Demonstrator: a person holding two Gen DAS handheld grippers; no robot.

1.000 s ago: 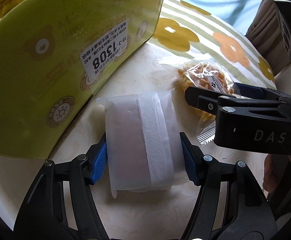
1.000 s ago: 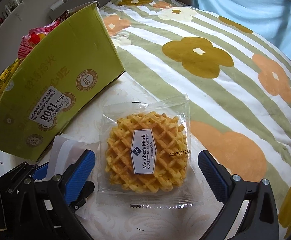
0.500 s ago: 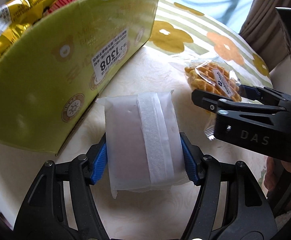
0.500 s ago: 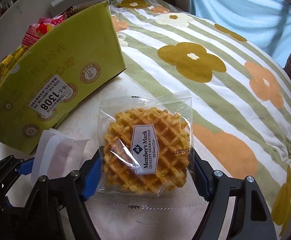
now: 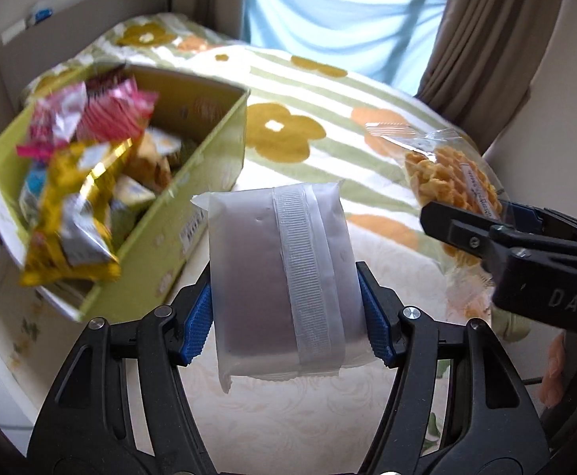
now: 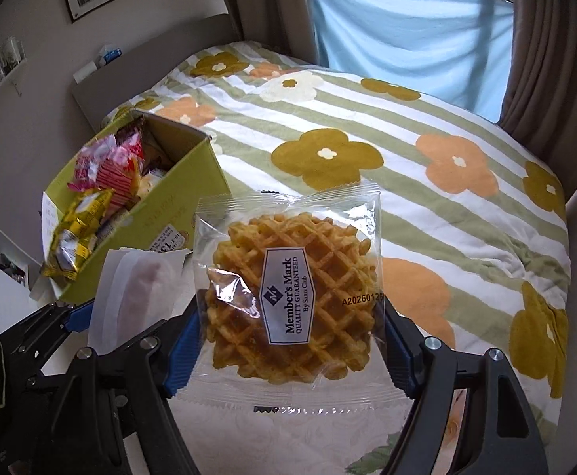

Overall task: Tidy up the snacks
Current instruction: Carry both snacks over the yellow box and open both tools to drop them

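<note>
Where both lay on the table before: left tool (image 5: pixel 284 316) gripping white packet (image 5: pixel 276 277), right tool (image 6: pixel 292 344) gripping waffle (image 6: pixel 292 301), both aloft.

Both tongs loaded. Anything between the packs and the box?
Nothing visible in the gap. The white pack and waffle hang clear, but the box is already heaped, with a gold bag overhanging its near end.
</note>
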